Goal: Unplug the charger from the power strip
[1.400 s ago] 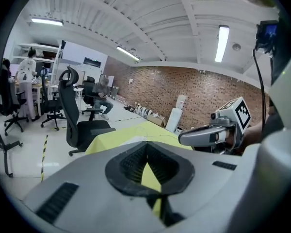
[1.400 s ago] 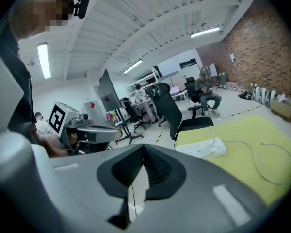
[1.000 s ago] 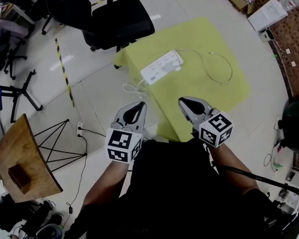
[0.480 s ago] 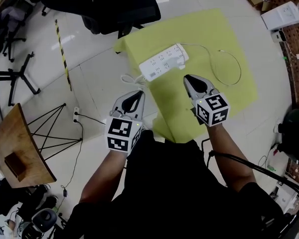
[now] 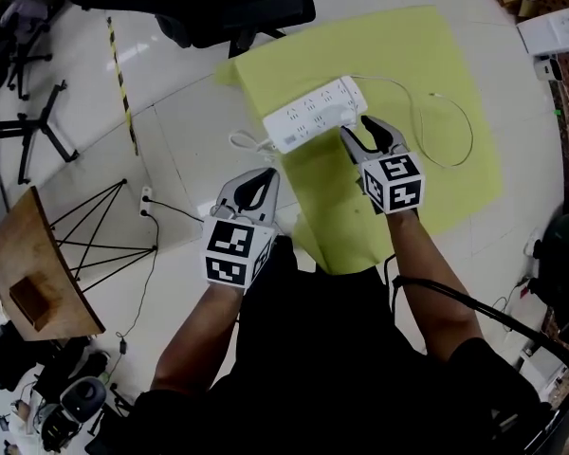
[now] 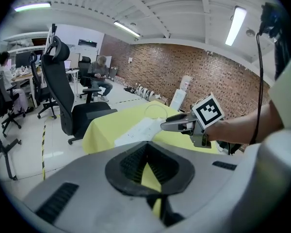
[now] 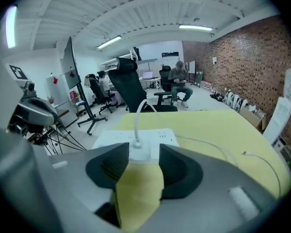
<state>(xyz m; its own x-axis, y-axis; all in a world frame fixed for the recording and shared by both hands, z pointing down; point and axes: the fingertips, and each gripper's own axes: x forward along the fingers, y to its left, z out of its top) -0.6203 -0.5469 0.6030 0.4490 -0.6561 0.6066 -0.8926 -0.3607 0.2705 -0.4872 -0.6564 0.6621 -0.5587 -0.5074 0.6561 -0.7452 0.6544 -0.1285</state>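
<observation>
1 power strip (image 5: 308, 118), long axis diagonal

A table (image 5: 455, 55) draped in yellow cloth carries a white power strip (image 5: 313, 114), which lies slantwise near the left edge, toward the far-left corner. From the strip's right end, a thin white cable (image 5: 470, 131) loops over the cloth toward the right edge.

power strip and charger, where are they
power strip (image 5: 313, 114): head view, middle of its top face
charger (image 7: 144, 153): right gripper view, its white body at the strip's near edge
</observation>
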